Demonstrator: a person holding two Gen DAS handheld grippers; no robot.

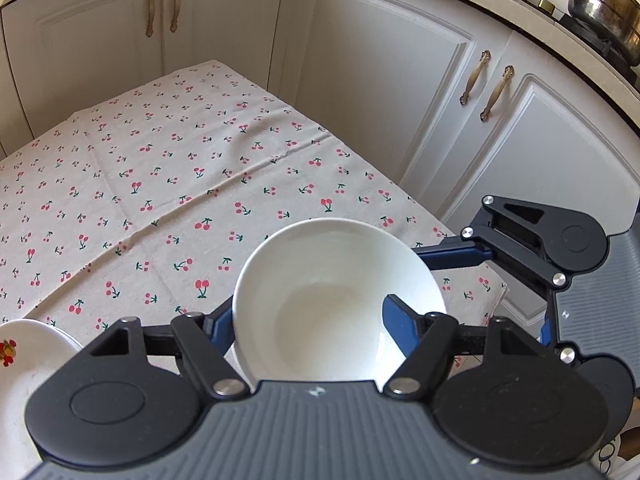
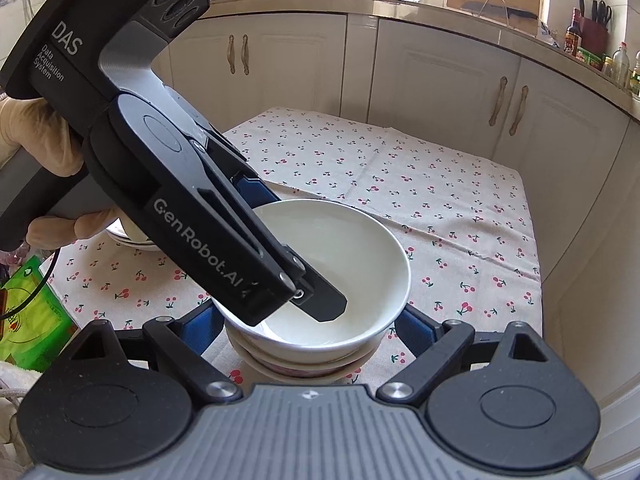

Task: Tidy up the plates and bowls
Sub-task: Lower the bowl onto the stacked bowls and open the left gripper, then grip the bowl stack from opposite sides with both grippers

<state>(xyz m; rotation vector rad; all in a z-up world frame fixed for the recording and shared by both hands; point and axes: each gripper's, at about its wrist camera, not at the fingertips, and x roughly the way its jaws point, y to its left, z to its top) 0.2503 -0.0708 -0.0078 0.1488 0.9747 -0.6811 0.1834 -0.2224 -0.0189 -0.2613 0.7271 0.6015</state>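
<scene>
A plain white bowl [image 1: 336, 304] [image 2: 332, 276] sits on top of a stack of other bowls [image 2: 304, 368] on the cherry-print tablecloth [image 1: 160, 184]. My left gripper [image 1: 308, 320] has one finger inside the bowl and one outside its near wall, pinching the rim; it shows in the right wrist view as a black arm [image 2: 192, 200] reaching in from the upper left. My right gripper [image 2: 308, 328] is open, its blue fingers [image 2: 416, 326] on either side of the bowl stack. It also shows at right in the left wrist view [image 1: 532, 240].
A stack of white plates with a red print [image 1: 16, 356] [image 2: 132, 240] lies at the table's left. A green packet [image 2: 32, 312] is at the left edge. White cabinets surround the table; a steel pot [image 1: 604, 8] stands on the stove.
</scene>
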